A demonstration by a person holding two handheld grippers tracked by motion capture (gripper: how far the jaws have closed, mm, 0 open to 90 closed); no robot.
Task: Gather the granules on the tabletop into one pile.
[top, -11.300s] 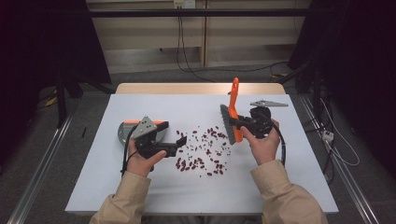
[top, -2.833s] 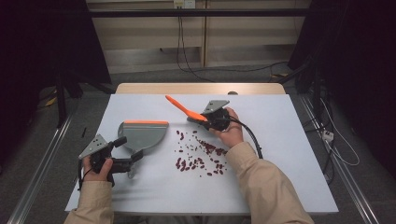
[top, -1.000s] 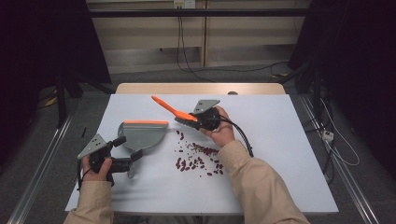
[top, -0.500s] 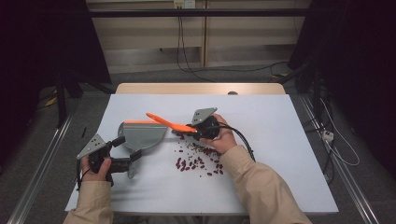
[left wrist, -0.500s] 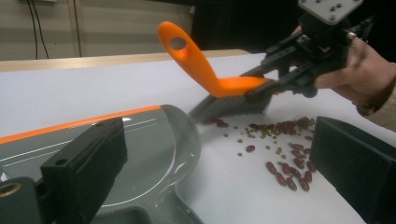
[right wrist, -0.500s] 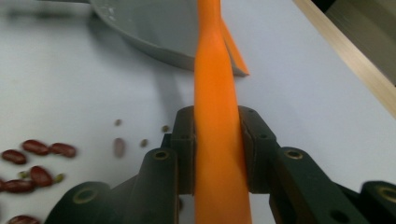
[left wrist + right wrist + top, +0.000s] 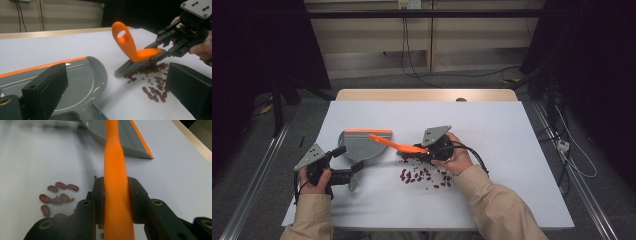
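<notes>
An orange-handled brush (image 7: 392,143) is clamped by the handle in my right gripper (image 7: 419,150), which is shut on it. Its dark bristles (image 7: 130,68) rest on the white table at the edge of a scatter of red beans (image 7: 424,175). The handle (image 7: 115,182) reaches over the grey dustpan (image 7: 362,145), which has an orange lip. My left gripper (image 7: 347,162) rests at the dustpan's near left, jaws standing wide apart. In the left gripper view the dustpan (image 7: 80,82) lies low between them, and the pads do not press on it.
The white table top (image 7: 512,150) ends at a wooden strip along its far edge. The right gripper's cable (image 7: 472,152) loops on the table beside the right hand. Beans (image 7: 57,195) lie left of the right gripper's jaws in the right gripper view.
My right gripper has carried the brush left toward the dustpan, the handle dropping lower and now reaching over the pan. The left gripper and dustpan have stayed put.
</notes>
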